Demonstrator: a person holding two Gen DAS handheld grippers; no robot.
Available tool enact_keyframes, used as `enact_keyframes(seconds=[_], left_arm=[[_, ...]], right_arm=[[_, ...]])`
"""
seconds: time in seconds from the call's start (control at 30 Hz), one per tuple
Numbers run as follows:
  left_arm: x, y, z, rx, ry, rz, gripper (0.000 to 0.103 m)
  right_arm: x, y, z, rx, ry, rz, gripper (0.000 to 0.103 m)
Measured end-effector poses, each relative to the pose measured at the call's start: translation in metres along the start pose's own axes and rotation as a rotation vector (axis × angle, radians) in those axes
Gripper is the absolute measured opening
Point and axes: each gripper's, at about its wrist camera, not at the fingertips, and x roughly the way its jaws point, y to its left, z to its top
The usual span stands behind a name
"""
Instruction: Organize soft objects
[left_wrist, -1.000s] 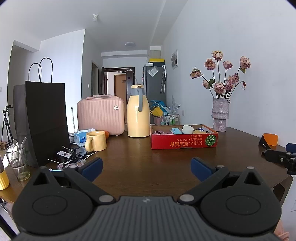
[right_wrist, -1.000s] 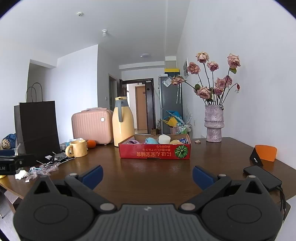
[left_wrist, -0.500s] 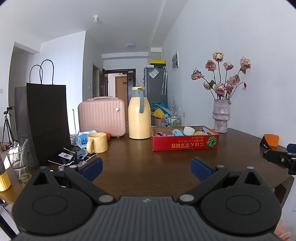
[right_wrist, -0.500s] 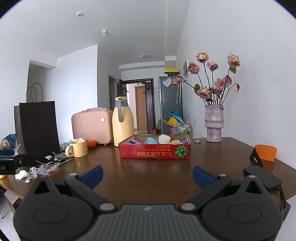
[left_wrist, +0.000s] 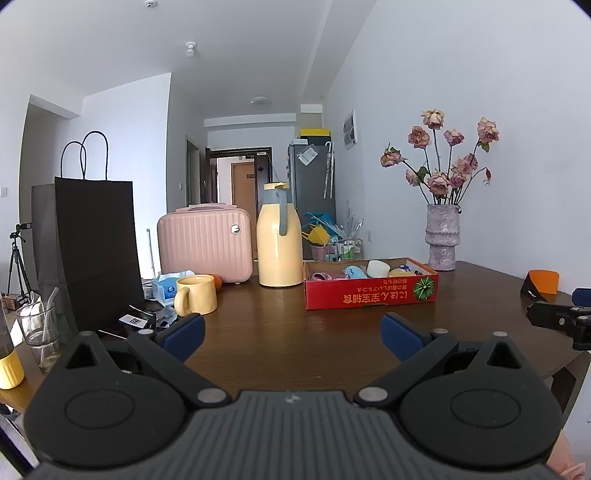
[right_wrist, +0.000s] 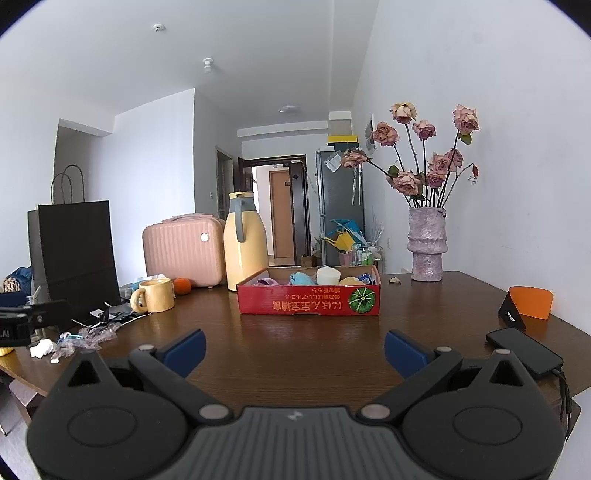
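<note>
Both claws, left claw and right claw, hover spread and empty, facing the red cardboard box of soft toys ahead.

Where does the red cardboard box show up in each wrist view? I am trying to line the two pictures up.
Left wrist view: the red cardboard box sits right of centre, on the table beyond the open left claw.
Right wrist view: the red cardboard box sits near centre, straight beyond the open right claw.
Shared landmark: the yellow thermos jug stands just left of the box in both.
</note>
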Motion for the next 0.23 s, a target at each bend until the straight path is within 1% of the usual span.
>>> enact_keyframes(seconds=[0.23], left_arm=[[-0.0004,0.0016,-0.0002,-0.006,0.005,0.001,0.103]], right_arm=[[0.0004,0.0018,0.0006,-0.007,0.003,0.005,0.103]])
